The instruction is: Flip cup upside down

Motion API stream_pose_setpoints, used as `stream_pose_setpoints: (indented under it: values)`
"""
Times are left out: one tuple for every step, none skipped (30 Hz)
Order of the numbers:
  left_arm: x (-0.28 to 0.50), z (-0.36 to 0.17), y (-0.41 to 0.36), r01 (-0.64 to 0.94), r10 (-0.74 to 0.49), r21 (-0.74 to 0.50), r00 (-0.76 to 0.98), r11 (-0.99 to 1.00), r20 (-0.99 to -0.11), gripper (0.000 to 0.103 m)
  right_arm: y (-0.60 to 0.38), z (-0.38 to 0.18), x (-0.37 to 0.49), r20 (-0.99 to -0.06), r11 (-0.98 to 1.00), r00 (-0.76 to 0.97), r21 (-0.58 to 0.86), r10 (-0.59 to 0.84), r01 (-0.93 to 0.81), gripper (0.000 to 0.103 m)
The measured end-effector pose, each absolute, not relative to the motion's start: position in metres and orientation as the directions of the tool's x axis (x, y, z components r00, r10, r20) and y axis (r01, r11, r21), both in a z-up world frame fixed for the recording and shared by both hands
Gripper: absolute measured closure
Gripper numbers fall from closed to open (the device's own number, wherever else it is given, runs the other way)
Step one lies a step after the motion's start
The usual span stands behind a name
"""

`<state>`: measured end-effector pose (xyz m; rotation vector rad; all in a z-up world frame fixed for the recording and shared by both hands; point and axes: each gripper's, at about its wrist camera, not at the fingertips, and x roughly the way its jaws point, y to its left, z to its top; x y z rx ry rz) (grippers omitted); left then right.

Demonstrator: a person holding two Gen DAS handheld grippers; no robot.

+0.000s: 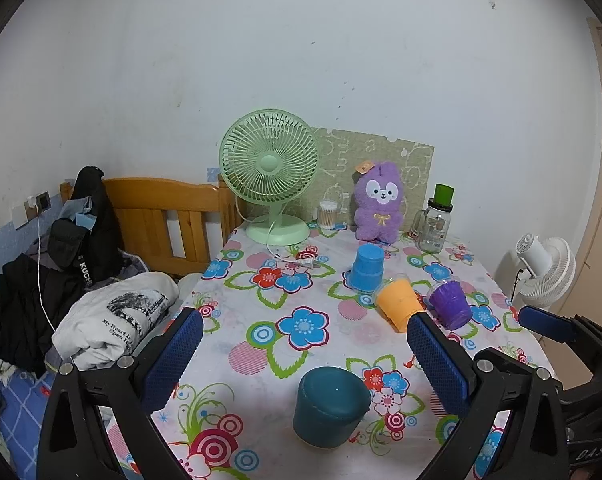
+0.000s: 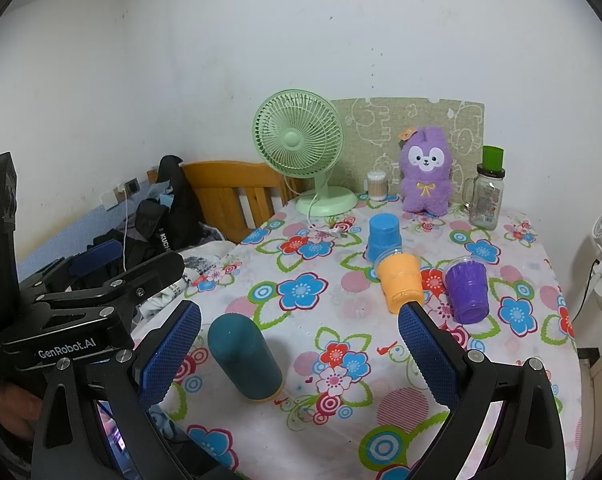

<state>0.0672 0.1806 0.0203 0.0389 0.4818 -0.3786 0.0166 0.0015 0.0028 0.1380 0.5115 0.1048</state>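
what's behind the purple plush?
Behind the purple plush a green patterned board leans against the wall. The plush covers the board's lower middle, so anything tucked between them cannot be seen.

- Near half of table (image 1: 261, 340): bare cloth around the teal cup (image 1: 331, 408), which stands alone, rim down, well apart from other items.
- Middle right: blue cup (image 1: 367, 268), orange cup (image 1: 399, 306) and purple cup (image 1: 450, 305) cluster closely; narrow gaps between them.
- Rear edge: fan (image 1: 269, 176), plush toy (image 1: 379, 202) and jar (image 1: 435, 224) line the wall.
- Left flank: bed with clothes pile (image 1: 113, 320) beside the table.
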Motion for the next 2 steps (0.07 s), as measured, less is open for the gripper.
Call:
stream_pose_setpoints:
  values:
    - [0.0668, 0.0206, 0.1804, 0.365, -0.346, -0.051, 0.818, 0.93, -0.459, 0.0, 0.0013, 0.0028, 0.0167, -0.48, 0.985, 0.867, 0.158, 0.135, -0.066, 0.003]
    - [0.0667, 0.0206, 0.1803, 0.365, -0.347, -0.053, 0.818, 0.93, -0.459, 0.0, 0.0013, 0.0028, 0.0168, -0.48, 0.985, 0.867, 0.158, 0.135, -0.066, 0.003]
